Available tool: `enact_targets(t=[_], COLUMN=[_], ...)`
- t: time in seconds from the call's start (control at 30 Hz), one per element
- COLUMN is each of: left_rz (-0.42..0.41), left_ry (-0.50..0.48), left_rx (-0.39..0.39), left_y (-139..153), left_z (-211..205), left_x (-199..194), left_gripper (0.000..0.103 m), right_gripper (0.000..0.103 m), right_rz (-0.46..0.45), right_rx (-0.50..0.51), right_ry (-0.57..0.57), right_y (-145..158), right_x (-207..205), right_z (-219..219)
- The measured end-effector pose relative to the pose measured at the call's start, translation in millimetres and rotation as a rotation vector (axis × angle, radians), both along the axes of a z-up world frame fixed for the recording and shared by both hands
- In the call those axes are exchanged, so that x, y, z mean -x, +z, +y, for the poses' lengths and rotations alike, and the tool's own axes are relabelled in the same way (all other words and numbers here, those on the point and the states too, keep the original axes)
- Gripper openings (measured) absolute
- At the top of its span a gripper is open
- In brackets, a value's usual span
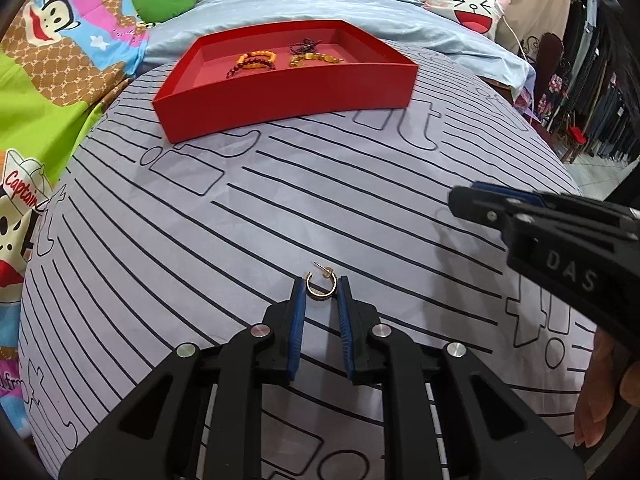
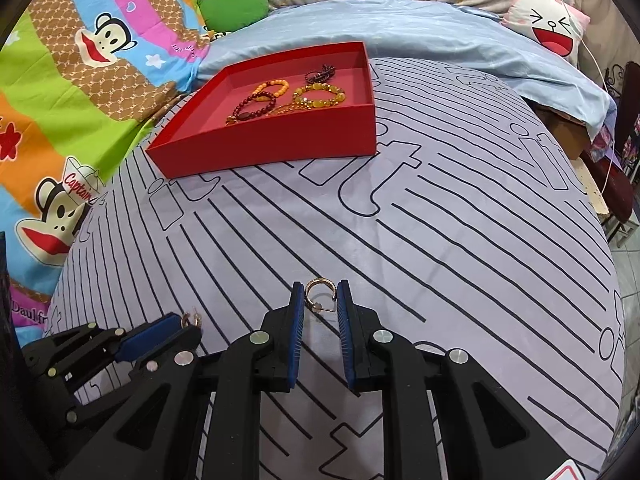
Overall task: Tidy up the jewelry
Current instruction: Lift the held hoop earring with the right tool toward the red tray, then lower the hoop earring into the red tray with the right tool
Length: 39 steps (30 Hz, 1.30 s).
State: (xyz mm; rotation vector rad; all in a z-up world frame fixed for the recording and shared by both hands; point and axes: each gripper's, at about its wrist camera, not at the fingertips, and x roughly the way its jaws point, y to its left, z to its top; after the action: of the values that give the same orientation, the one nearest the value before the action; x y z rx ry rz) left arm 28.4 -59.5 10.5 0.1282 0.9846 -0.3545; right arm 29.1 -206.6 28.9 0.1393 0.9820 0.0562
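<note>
A gold hoop earring (image 1: 320, 286) lies on the striped sheet between the tips of my left gripper (image 1: 321, 285), whose jaws stand open around it without closing. A second gold hoop earring (image 2: 319, 294) lies between the tips of my right gripper (image 2: 320, 290), also open around it. The left gripper also shows in the right wrist view (image 2: 176, 330), with its earring (image 2: 191, 319) at its tips. The right gripper shows at the right edge of the left wrist view (image 1: 460, 200). A red tray (image 1: 240, 112) farther back holds several bead bracelets (image 1: 254, 63).
The tray also shows in the right wrist view (image 2: 256, 150). A grey sheet with black lines (image 2: 440, 240) covers the bed. A cartoon monkey quilt (image 2: 60, 100) lies to the left, a light blue blanket (image 2: 400, 28) and a smiley pillow (image 2: 548, 28) behind. The bed edge drops at right.
</note>
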Motion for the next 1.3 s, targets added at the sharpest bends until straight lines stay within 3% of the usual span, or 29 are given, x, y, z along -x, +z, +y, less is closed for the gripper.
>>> enact_targets(t=[0.4, 0.8, 1.3], left_rz=[0.024, 0.018, -0.070], left_ry=[0.100, 0.123, 0.127], left_rx=[0.058, 0.099, 0.109], left_y=[3.0, 20.0, 69.4], left_z=[35.4, 44.8, 34.3], left_x=[-19.1, -35.2, -115.4], left_gripper=[0.015, 0.015, 0.016], right_gripper=[0.016, 0.016, 0.016], right_rz=[0.003, -0.037, -0.131], right_rx=[-0.001, -0.014, 0.000], right_ry=[0.015, 0.053, 0.053], right_y=[0.0, 18.2, 57.7], right_x=[-2.9, -15.5, -85.4], right_z=[6.3, 20.2, 20.8])
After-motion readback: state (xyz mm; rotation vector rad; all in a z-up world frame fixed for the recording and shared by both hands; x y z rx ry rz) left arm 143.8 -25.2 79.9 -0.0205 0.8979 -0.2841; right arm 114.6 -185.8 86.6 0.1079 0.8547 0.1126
